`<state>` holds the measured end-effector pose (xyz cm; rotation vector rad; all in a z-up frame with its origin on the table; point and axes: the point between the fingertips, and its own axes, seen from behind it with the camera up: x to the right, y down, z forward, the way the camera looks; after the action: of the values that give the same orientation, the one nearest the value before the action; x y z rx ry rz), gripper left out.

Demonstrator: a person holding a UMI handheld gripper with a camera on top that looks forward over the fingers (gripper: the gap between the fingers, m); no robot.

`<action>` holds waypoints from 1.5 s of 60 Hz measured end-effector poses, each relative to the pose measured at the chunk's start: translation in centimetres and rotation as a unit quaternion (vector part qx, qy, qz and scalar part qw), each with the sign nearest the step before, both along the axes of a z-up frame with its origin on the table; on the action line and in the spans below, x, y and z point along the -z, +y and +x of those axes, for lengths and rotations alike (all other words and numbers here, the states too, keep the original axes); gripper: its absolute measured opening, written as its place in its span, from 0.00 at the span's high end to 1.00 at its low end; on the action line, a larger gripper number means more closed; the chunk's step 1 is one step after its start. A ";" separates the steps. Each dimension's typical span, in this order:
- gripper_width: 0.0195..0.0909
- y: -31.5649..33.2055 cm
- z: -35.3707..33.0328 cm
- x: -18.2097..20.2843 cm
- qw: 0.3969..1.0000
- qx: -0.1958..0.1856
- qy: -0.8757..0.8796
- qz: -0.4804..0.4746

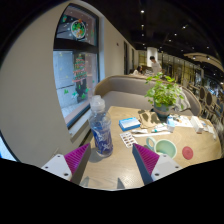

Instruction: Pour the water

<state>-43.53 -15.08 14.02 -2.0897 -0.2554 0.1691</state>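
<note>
1. Gripper [113,160] hangs wide open over the wooden surface [115,165], holding nothing.
2. Clear water bottle [100,128] stands upright just ahead of the left finger.
3. Potted plant [162,96] sits well beyond; green cup [165,150] near the right finger.

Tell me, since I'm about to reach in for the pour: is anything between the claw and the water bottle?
Nothing visible stands in the way. The water bottle stands upright on the wooden table, just ahead of the open claw and nearer its left finger. The bare tabletop lies between them. The potted plant sits further back.
</note>
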 end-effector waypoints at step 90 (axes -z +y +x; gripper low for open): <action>0.83 12.3 6.2 -4.1 0.451 0.213 0.857 -0.130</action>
<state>-37.36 -2.77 18.15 -1.1512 1.5724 1.8819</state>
